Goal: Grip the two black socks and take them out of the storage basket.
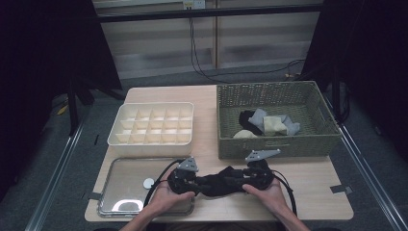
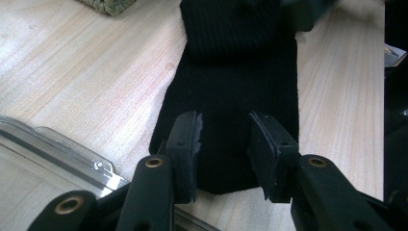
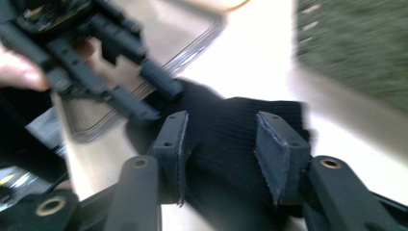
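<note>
A black sock (image 1: 219, 184) lies stretched out flat on the wooden table near its front edge, between my two hand-held grippers. My left gripper (image 1: 192, 182) is at the sock's left end; in the left gripper view its jaws (image 2: 223, 120) stand apart over the sock (image 2: 240, 72), whose end lies flat under them, pads not pressing. At the right end, my right gripper (image 1: 243, 180) is open too: its jaws (image 3: 221, 120) stand apart, with the ribbed sock (image 3: 226, 159) between them. The left gripper (image 3: 161, 101) shows beyond, blurred.
A green wicker basket (image 1: 279, 144) at the back right holds several socks, grey, cream and black. A white divided box (image 1: 149, 144) sits at the back left. In front of it lies a clear plastic tray (image 1: 120, 178) with a small white disc (image 1: 148, 183).
</note>
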Available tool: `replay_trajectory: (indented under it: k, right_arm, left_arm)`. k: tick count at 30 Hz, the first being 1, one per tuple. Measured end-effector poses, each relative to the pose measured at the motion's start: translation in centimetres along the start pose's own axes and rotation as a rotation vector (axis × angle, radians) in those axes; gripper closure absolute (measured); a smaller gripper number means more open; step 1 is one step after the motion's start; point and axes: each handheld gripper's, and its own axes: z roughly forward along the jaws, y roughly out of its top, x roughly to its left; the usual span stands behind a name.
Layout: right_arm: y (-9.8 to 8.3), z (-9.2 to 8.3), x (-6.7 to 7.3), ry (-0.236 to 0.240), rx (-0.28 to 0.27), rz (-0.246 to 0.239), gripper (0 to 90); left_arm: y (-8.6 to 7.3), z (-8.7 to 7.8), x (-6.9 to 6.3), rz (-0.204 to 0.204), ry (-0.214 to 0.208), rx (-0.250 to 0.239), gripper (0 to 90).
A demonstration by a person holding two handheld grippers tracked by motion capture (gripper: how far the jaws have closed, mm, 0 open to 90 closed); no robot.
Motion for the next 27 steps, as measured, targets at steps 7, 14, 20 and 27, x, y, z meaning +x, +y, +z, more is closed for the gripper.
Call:
replay_trajectory:
  k: [7, 14, 20, 27]
  right_arm:
    - [0.1, -0.4, -1.9, -0.054, -0.020, 0.045, 44.5]
    - [0.5, 0.3, -3.2, -0.074, -0.016, 0.071, 49.1]
    - [0.4, 1.7, -3.8, -0.125, 0.029, 0.053, 51.2]
    - [0.2, 1.8, -3.5, -0.103, 0.045, 0.036, 74.4]
  left_arm:
    - [0.0, 0.0, 0.0, 0.001, -0.001, 0.001, 62.8]
    - [0.0, 0.1, 0.0, -0.005, 0.001, -0.006, 62.8]
    - [0.0, 0.0, 0.0, 0.008, 0.003, 0.004, 62.5]
    - [0.0, 0.0, -0.1, 0.015, 0.008, 0.001, 61.8]
